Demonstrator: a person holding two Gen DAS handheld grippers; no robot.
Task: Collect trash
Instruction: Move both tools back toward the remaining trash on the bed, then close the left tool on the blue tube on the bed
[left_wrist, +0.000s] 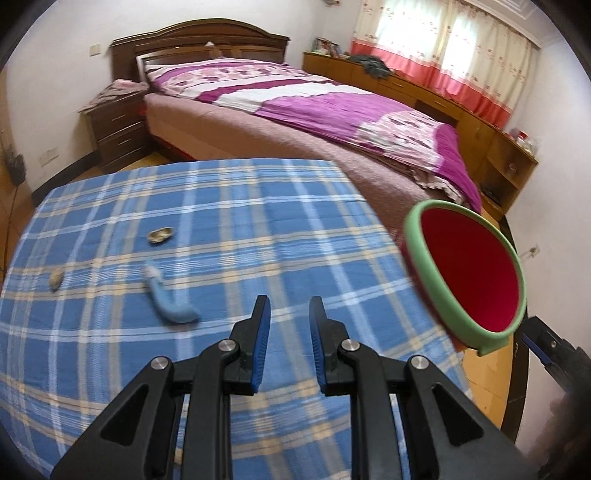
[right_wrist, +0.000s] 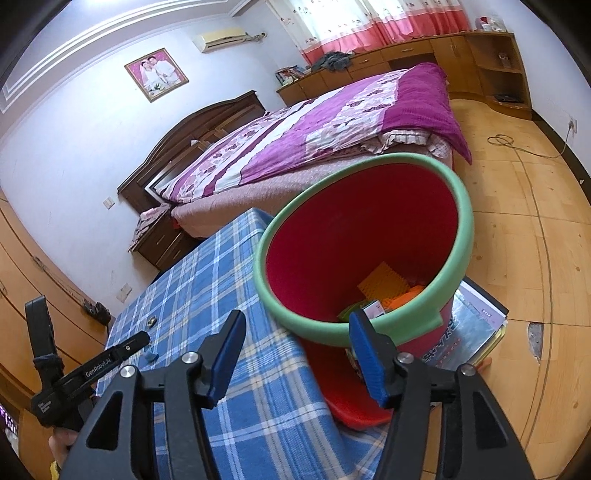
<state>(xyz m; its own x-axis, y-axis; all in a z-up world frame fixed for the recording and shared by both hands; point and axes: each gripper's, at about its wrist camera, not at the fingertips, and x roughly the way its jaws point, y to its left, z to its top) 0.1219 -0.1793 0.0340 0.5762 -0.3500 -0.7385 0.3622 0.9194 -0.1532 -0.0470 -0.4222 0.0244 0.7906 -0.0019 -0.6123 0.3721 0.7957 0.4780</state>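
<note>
A red bin with a green rim stands tilted at the right edge of the blue plaid table, with orange and yellow scraps inside. My right gripper is open at the bin's near rim, its pads clear of it. On the cloth lie a crumpled blue scrap, a foil-like shell and a small beige bit. My left gripper hovers just right of the blue scrap, its jaws a narrow gap apart with nothing between. The bin shows at the right in the left wrist view.
A bed with a purple quilt runs behind the table, with a dark nightstand beside it. A stack of books lies under the bin's far side. A cable trails over the wooden floor.
</note>
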